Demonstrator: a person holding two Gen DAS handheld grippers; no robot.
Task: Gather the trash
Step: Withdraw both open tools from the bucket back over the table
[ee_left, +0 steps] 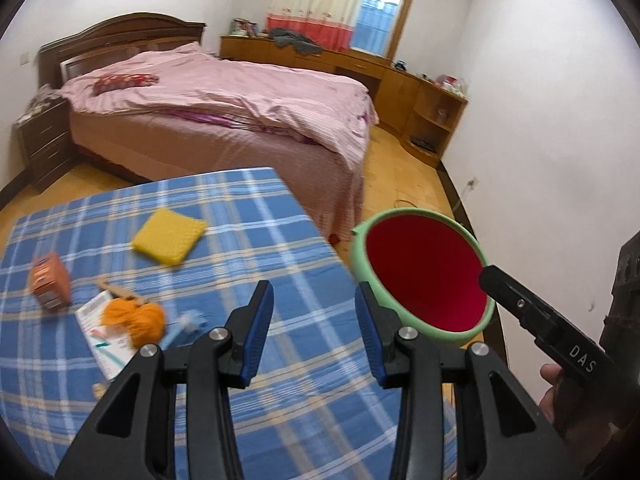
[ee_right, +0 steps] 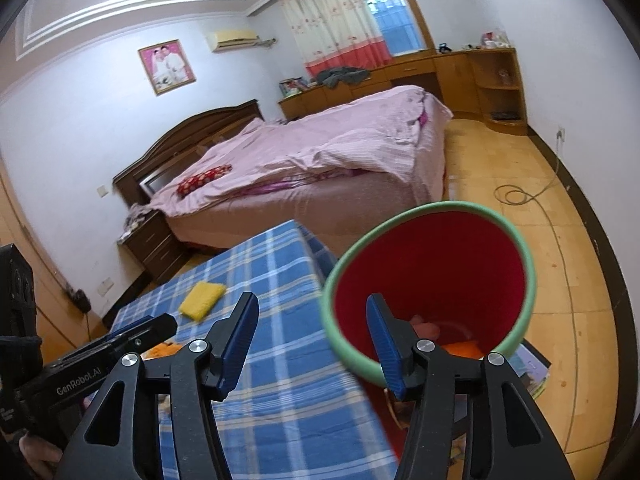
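A red bin with a green rim (ee_left: 424, 276) (ee_right: 436, 280) stands beside the right edge of a table with a blue plaid cloth (ee_left: 224, 248) (ee_right: 272, 280). Orange and pink pieces lie at its bottom (ee_right: 460, 348). On the cloth lie a yellow sponge (ee_left: 169, 236) (ee_right: 202, 294), an orange box (ee_left: 50, 280), an orange yarn ball (ee_left: 134, 322), a white leaflet (ee_left: 104, 340) and a pale blue item (ee_left: 188, 322). My left gripper (ee_left: 316, 300) is open and empty above the table's right part. My right gripper (ee_right: 312, 312) is open and empty, over the bin's near rim.
A bed with a pink cover (ee_left: 224, 96) (ee_right: 320, 148) stands behind the table. Wooden cabinets (ee_left: 400, 84) line the far wall. A dark nightstand (ee_left: 44, 140) is at the left. A cable (ee_right: 520, 196) lies on the wooden floor, and magazines (ee_right: 532, 372) lie beside the bin.
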